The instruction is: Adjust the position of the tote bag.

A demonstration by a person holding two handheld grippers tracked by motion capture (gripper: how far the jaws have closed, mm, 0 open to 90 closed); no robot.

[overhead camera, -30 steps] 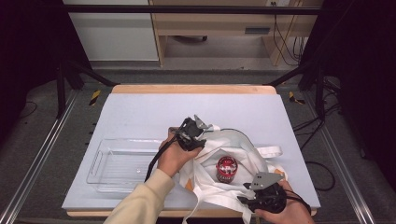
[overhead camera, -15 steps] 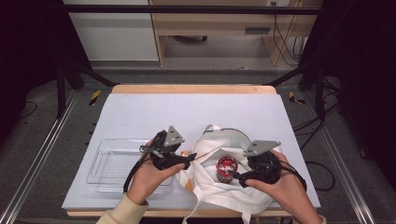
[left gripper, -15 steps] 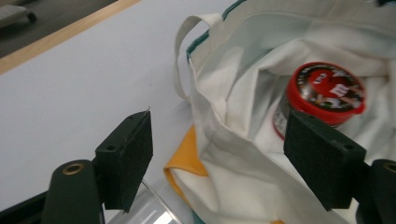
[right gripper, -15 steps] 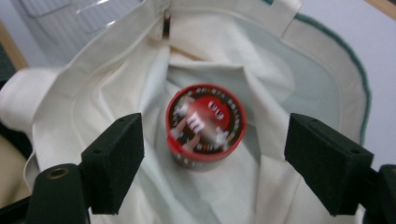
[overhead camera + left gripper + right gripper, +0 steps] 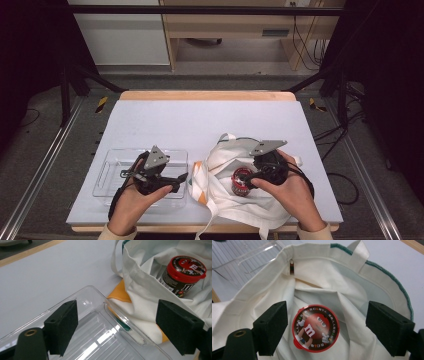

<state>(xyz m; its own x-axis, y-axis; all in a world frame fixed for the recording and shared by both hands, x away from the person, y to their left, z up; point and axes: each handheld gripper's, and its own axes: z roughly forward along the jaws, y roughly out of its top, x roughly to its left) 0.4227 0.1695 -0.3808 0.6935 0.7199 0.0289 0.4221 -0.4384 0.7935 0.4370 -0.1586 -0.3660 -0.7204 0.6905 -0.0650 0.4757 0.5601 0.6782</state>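
Note:
A white cloth tote bag (image 5: 225, 205) lies open on the table, a red-lidded candy tub (image 5: 241, 181) inside it. My right gripper (image 5: 251, 179) points into the bag's mouth at the tub (image 5: 315, 331). Its jaws have just been opening and stand wide on either side of the tub, pads clear of it. My left gripper (image 5: 178, 182) hovers over a clear plastic tray (image 5: 112, 172) left of the bag. Its jaws have also just been opening, with nothing between them. In the left gripper view the tray (image 5: 100, 337), the bag (image 5: 140, 290) and the tub (image 5: 185, 273) lie ahead.
The bag's handles (image 5: 227, 140) and straps trail toward the table's front edge (image 5: 200, 229). A metal snap (image 5: 291, 265) sits on the bag's inner rim. Black frame posts (image 5: 65, 85) stand beyond the table's far corners. Bare grey tabletop (image 5: 200, 120) stretches behind the bag and tray.
My left gripper has moved left from the bag's rim to above the tray. My right gripper has come up from the front edge to the bag's mouth. Both sets of jaws stand wider.

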